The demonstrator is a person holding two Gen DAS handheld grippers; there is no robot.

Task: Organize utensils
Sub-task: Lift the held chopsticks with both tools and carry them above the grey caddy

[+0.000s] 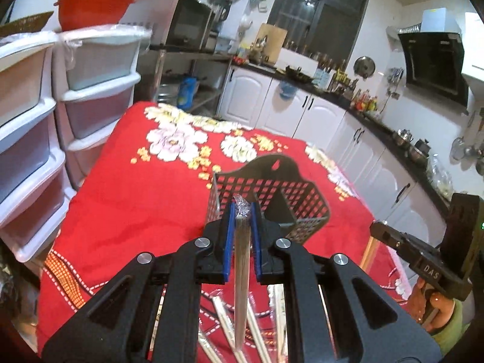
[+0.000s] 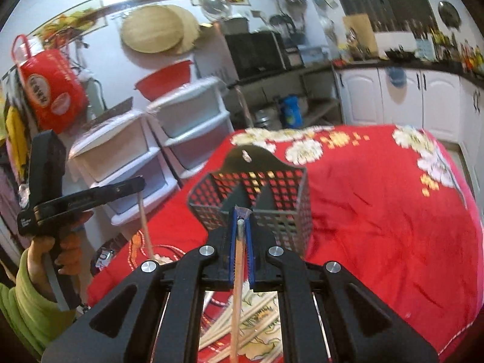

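White kitchen cabinets, dark window, plastic drawers.

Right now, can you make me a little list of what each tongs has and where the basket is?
left tongs: shut on a wrapped pair of chopsticks, hanging down
right tongs: shut on a single wooden chopstick
basket: dark mesh utensil holder with compartments, upright on the table, nothing seen in it
tablecloth: red with flowers
left over: more chopsticks lying on the cloth under the tongs

Home kitchen, white cabinets, range hood, microwave, hanging pans
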